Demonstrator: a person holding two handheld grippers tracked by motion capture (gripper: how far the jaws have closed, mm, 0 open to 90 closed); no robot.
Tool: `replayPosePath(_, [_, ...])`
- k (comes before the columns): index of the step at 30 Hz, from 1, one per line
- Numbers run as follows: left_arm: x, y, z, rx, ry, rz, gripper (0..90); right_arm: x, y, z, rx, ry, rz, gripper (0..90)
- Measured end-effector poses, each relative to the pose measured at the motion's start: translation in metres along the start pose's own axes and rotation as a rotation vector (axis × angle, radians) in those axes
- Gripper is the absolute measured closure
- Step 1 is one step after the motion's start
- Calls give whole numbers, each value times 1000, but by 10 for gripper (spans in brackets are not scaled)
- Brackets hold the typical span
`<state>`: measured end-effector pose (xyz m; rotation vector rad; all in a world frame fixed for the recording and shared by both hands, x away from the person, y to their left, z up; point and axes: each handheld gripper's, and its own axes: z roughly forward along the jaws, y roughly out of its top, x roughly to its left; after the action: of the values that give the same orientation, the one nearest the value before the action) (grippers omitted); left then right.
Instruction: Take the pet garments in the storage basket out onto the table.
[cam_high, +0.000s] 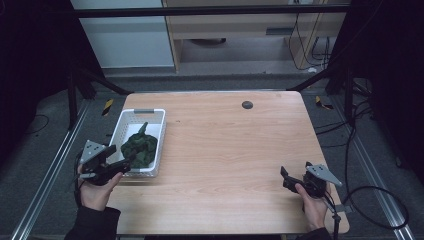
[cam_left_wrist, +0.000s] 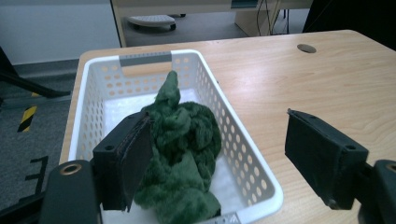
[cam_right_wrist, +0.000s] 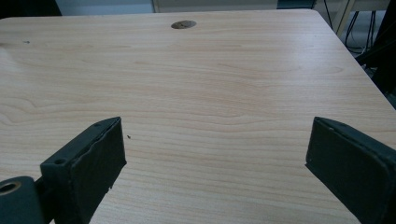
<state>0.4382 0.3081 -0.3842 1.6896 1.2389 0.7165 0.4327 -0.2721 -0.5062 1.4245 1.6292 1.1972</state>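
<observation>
Both grippers stand wide open and hold nothing. From the high view, the left gripper (cam_high: 121, 164) sits at about 8 o'clock on the wooden table (cam_high: 230, 150), at the near end of a white perforated basket (cam_high: 156, 131). The right gripper (cam_high: 284, 176) rests near 4 o'clock, well apart from the basket, over bare wood.

Inside the basket lies 1 crumpled piece of dark green plush cloth (cam_high: 140, 146), heaped toward the near end with a peak pointing to 12 o'clock. The far half of the basket floor shows bare white.

The left gripper view adds detail: the cloth (cam_left_wrist: 184, 154) is fuzzy and folded on itself, the basket (cam_left_wrist: 243, 154) has a grey handle insert at its far wall, and the 2 jaws straddle the basket's near right corner, 1 inside over the cloth and 1 outside over the table. Whether the inner jaw touches the cloth, I cannot tell.

The right gripper view shows plain wood grain between its spread jaws and a round cable hole (cam_right_wrist: 183, 24) at 12 o'clock.

Each hand (cam_high: 97, 192) grips its tool from the near edge, the forearms in dark sleeves; the right hand (cam_high: 312, 202) is angled slightly inward.
</observation>
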Motion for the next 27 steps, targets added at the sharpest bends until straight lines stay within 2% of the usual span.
replayPosePath(6, [3,13,10,8,3,1,222,0,0,0,0,2,-5,47])
replayPosePath(13, [12,27,18,18,15,1,221,1,0,0,0,4,-8,47])
replayPosePath(24, [26,38,35,63,29,9,214,0,0,0,-3,6,-9,48])
replayPosePath(27, [30,40,40,83,17,11,214,0,0,0,-2,7,-9,48])
